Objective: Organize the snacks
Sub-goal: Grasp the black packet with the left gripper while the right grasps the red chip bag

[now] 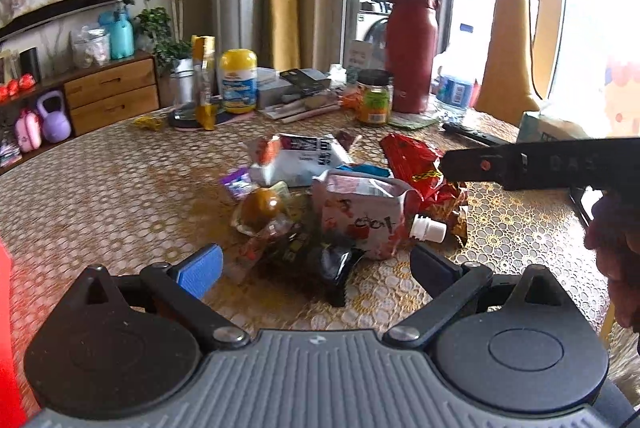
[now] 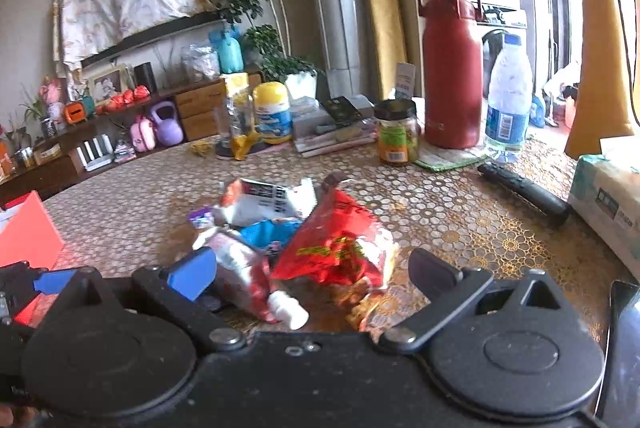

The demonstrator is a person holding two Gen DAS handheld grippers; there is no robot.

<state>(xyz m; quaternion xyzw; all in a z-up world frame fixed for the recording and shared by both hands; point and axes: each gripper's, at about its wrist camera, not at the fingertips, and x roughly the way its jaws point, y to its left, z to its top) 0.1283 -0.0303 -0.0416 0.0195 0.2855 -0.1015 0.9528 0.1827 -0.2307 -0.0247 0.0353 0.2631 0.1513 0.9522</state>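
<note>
Snacks lie in a loose heap at the middle of the tabletop (image 1: 100,196), directly ahead of both claws. Your left claw (image 1: 316,268) is spread wide and holds nothing; the spouted pouch (image 1: 360,216) sits between and just beyond its fingertips, with a dark wrapper (image 1: 336,268) nearer still and a round brown sweet (image 1: 262,206) to the left. Your right claw (image 2: 316,274) is likewise spread and empty; the same spouted pouch (image 2: 244,276) lies beside its blue-padded finger, and the red crinkled bag (image 2: 340,244) lies between its fingers, slightly ahead. A white packet (image 2: 268,204) and a blue wrapper (image 2: 268,232) sit behind these.

In the left view, the right claw's finger (image 1: 520,164) reaches in from the right, over the red bag's edge.

Open tabletop extends to the left of the heap. The far edge is crowded: red flask (image 2: 452,68), water bottle (image 2: 508,100), jar (image 2: 398,136) and yellow-capped tub (image 2: 272,112). A black remote (image 2: 524,192) and a tissue pack (image 2: 608,200) occupy the right side. A red box (image 2: 28,236) stands at the left.
</note>
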